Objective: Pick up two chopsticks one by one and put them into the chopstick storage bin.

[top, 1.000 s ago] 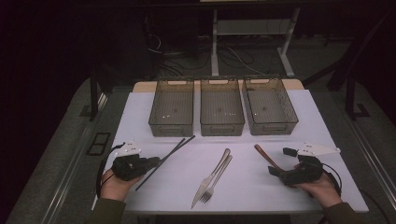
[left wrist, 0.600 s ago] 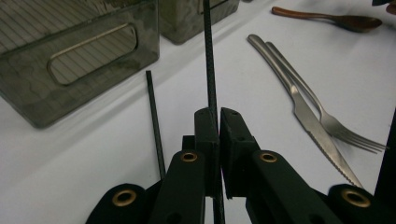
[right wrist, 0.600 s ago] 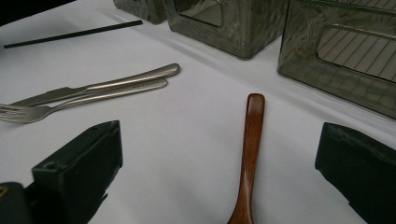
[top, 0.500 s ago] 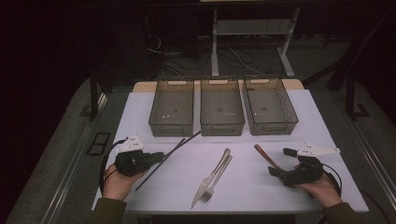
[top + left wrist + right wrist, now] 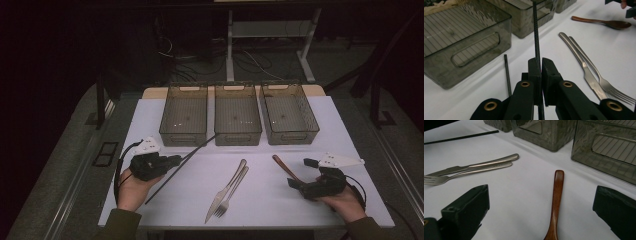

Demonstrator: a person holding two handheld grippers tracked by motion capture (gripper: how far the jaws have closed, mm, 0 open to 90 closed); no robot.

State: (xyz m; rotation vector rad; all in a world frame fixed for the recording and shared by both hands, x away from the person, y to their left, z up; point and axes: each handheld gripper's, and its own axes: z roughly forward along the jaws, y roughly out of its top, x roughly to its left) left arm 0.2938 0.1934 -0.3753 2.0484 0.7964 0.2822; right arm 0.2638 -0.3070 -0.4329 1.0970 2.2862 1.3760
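Note:
My left gripper [image 5: 176, 160] [image 5: 540, 63] is shut on a thin black chopstick [image 5: 196, 149] [image 5: 536, 30], which slants from the table's front left up towards the bins. A second black chopstick [image 5: 507, 75] lies on the white table just left of the jaws. My right gripper [image 5: 299, 174] [image 5: 540, 192] rests open at the front right, its jaws on either side of the brown wooden spoon [image 5: 281, 166] [image 5: 556, 202] without touching it. A steel knife [image 5: 226, 192] [image 5: 479, 165] and fork [image 5: 234, 194] [image 5: 599, 77] lie side by side in the middle.
Three smoky clear bins stand in a row at the back of the table: left [image 5: 184, 116], middle [image 5: 237, 116] and right [image 5: 290, 114]. The held chopstick's far tip is close to the left bin's front corner. Dark floor and a desk frame lie beyond.
My left gripper has shifted a little right and towards the bins with the chopstick, whose far end has swung up closer to them. The right gripper has stayed put.

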